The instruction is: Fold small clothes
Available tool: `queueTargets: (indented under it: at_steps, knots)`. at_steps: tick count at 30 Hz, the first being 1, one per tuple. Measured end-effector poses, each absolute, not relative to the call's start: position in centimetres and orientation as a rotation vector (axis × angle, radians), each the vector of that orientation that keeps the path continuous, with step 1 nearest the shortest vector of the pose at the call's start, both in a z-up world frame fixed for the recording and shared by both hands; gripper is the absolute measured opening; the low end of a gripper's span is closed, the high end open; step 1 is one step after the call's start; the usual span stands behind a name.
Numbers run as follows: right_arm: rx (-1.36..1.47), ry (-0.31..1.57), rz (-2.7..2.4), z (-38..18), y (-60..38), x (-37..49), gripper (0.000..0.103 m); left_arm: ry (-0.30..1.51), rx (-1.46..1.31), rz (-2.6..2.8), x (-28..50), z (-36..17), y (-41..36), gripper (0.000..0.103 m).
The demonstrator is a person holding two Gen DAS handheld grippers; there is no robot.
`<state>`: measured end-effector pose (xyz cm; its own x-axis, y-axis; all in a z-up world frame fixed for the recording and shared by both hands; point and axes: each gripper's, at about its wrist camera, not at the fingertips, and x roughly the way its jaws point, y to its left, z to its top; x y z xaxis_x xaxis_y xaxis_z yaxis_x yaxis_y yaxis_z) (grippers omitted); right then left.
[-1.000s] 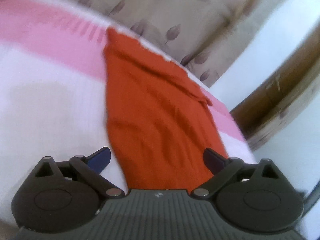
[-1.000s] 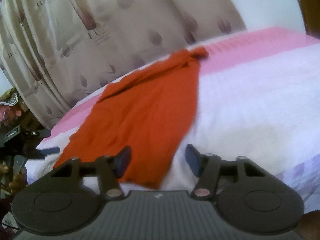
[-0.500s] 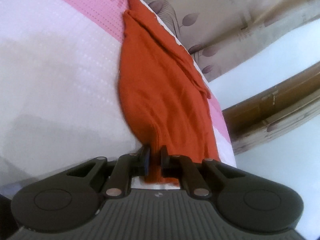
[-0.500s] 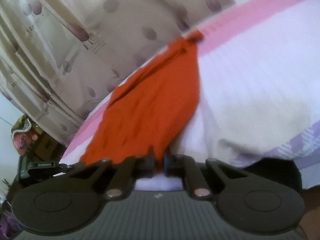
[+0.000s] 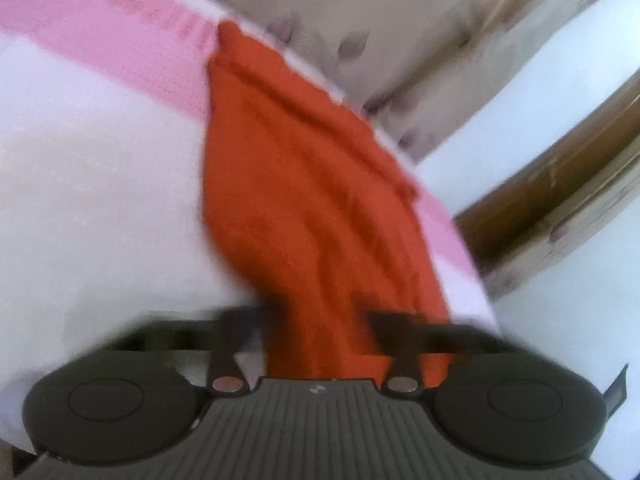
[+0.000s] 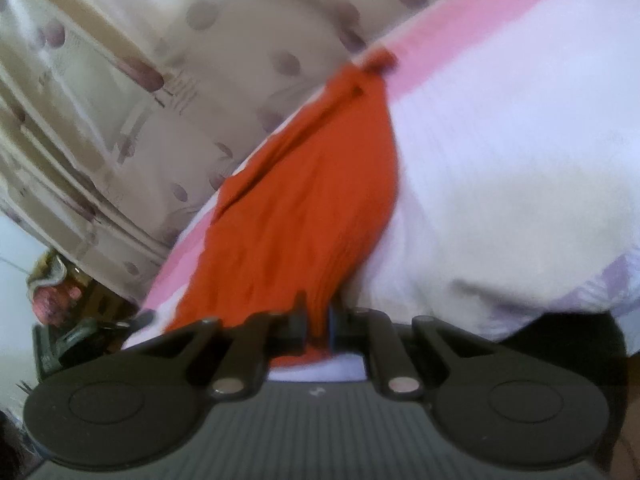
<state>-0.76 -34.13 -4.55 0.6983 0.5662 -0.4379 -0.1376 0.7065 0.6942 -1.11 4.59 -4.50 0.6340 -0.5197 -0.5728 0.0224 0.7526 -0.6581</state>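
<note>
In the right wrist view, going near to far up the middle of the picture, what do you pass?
right gripper, shut on the hem → orange garment stretching away over the bed → its bunched far end at the pink stripe of the bedsheet → leaf-patterned curtain behind the bed.

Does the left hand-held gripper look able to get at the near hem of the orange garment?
Probably yes: the orange garment runs straight between the left hand-held gripper fingers, nothing in between; blur hides whether they grip.
</note>
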Motion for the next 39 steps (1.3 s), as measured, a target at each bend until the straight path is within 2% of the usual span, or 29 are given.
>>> queueTargets:
  at_steps: [4, 14, 27, 36, 38, 39]
  knots:
    - [0.675, 0.685, 0.430, -4.4, -33.9, -0.8, 0.005, 0.768, -0.624, -0.303, -2.3, -4.5, 4.0, 0.008]
    - [0.845, 0.597, 0.510, -3.0, -35.4, -1.9, 0.005, 0.587, -0.487, -0.278, -6.0, -0.1, 2.9, 0.008]
    - [0.840, 0.611, 0.484, -3.4, -35.7, -2.9, 0.005, 0.647, -0.529, -0.268, -6.0, -1.9, 3.8, 0.008]
    - [0.837, 0.681, 0.425, -4.7, -36.1, -1.6, 0.011, 0.701, -0.523, -0.276, -5.1, -3.5, 4.2, 0.008]
    - [0.835, 0.696, 0.416, -5.1, -35.9, -1.1, 0.012, 0.712, -0.534, -0.276, -4.9, -3.8, 4.4, 0.010]
    - [0.841, 0.705, 0.426, -5.3, -35.7, -0.8, 0.013, 0.719, -0.541, -0.279, -4.8, -4.0, 4.5, 0.015]
